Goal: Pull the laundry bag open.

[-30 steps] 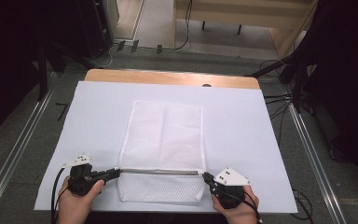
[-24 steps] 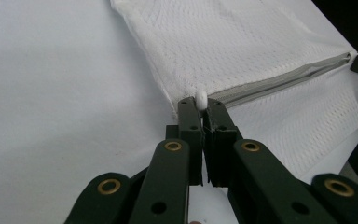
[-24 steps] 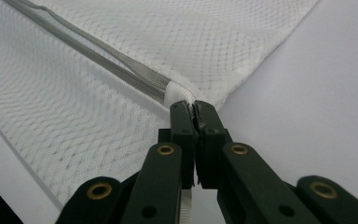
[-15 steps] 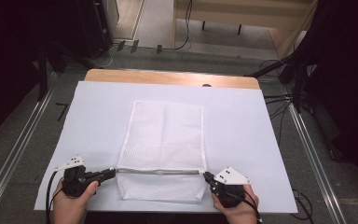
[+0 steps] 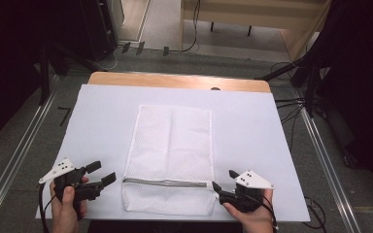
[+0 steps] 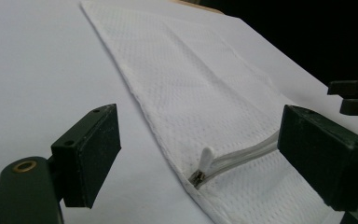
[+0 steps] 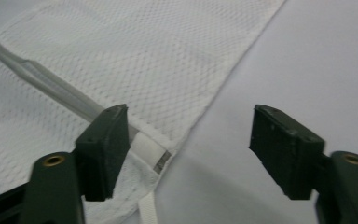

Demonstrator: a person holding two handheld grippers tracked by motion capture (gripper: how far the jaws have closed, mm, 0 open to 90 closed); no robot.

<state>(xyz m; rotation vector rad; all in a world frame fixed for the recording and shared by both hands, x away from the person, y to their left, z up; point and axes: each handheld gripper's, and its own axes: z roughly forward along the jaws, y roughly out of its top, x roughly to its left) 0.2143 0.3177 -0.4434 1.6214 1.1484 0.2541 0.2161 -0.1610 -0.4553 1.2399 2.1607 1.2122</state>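
A white mesh zip bag (image 5: 172, 145) lies flat on the white table cover (image 5: 252, 126). Its grey zipper (image 5: 167, 182) runs across near the front edge. The white zipper pull (image 6: 206, 156) rests at the bag's left end, between and beyond the jaws of my left gripper (image 6: 198, 121). In the high view my left gripper (image 5: 104, 172) is open, just left of the bag and apart from it. My right gripper (image 5: 223, 179) is open at the zipper's right end. In the right gripper view its left jaw overlaps the bag's corner tab (image 7: 150, 155), while the right jaw is over bare cover.
The wooden table edge (image 5: 175, 80) shows beyond the white cover. Metal floor rails (image 5: 19, 155) run along both sides of the table, and cables (image 5: 291, 104) lie on the floor at the right. The other gripper (image 6: 354, 95) shows at the right of the left gripper view.
My left gripper has drawn back leftward from the zipper's left end and now stands open, clear of the bag. The right gripper has stayed at the zipper's right end.
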